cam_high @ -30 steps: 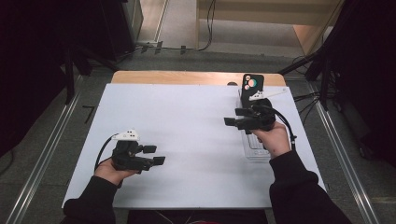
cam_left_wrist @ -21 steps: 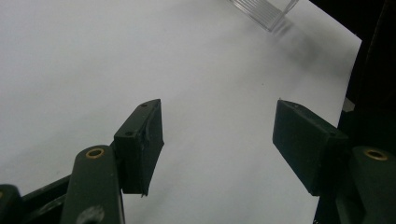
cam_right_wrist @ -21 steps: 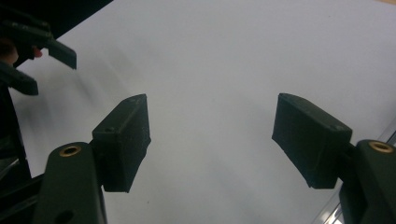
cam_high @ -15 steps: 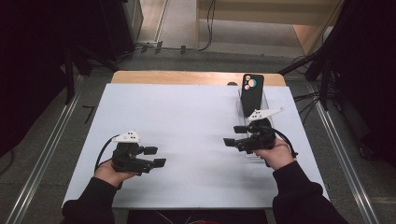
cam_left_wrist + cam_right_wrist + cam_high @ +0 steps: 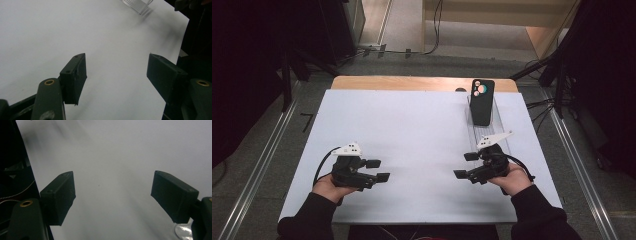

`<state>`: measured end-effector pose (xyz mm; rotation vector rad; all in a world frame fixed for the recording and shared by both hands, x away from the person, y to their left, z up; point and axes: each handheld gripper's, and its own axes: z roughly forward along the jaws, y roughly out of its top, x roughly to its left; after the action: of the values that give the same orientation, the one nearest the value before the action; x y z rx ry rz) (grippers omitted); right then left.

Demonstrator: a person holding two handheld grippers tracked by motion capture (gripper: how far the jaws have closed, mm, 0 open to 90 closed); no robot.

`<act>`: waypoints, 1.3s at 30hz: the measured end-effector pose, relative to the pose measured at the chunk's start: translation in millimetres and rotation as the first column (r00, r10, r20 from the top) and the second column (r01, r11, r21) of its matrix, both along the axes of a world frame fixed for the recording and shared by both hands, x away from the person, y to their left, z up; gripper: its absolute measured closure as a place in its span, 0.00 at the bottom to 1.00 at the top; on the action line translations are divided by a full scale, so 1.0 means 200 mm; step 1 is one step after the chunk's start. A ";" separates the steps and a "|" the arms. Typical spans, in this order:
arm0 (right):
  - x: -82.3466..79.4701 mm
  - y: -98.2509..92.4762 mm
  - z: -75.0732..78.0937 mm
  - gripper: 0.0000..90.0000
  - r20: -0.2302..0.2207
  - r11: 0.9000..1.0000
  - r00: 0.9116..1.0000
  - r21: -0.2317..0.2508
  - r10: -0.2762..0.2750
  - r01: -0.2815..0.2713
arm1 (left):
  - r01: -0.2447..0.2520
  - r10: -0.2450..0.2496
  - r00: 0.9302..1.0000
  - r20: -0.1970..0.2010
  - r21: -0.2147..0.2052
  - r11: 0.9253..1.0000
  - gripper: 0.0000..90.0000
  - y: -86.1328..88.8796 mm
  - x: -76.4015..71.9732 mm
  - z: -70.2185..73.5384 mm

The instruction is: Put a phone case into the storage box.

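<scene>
A black phone (image 5: 482, 102) with its camera lenses showing stands upright at the far end of a clear plastic rack (image 5: 493, 129) on the right of the white board (image 5: 412, 125). My right gripper (image 5: 465, 165) is low over the board near the rack's front end, well short of the phone. Its jaws have just been opening, and in the right gripper view (image 5: 113, 176) they stand open with nothing between them. My left gripper (image 5: 378, 170) rests at the front left, open over bare board, with the gap empty in the left gripper view (image 5: 116, 58).
A corner of the clear rack (image 5: 136, 5) shows far off in the left gripper view. The board lies on a wooden table (image 5: 412, 82) with metal rails (image 5: 259, 165) on both sides. Dark stands and cables sit beyond the table's far edge.
My right gripper has drawn back from the phone toward the front edge and sunk lower, and its jaws have spread. The phone stays standing in the rack. The left gripper has not moved.
</scene>
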<state>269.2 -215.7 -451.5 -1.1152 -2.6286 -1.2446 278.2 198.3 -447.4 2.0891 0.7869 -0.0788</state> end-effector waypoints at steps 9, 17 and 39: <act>-0.06 -0.07 -0.06 0.20 0.002 1.000 1.000 0.000 0.008 -0.008 | -0.006 0.006 1.000 -0.006 0.006 1.000 0.36 0.01 -0.02 -0.02; -0.10 -0.12 -0.11 0.20 -0.001 0.999 1.000 -0.045 0.007 -0.007 | -0.011 0.011 1.000 -0.003 0.009 1.000 0.36 0.02 -0.03 -0.03; -0.11 -0.16 -0.13 0.20 -0.019 0.998 1.000 -0.062 -0.011 0.010 | -0.012 0.012 1.000 -0.007 0.020 1.000 0.36 0.02 -0.02 -0.04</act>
<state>247.7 -247.7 -476.8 -1.1459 -2.6683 -1.1552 274.1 202.3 -455.7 2.1033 0.8076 -0.0715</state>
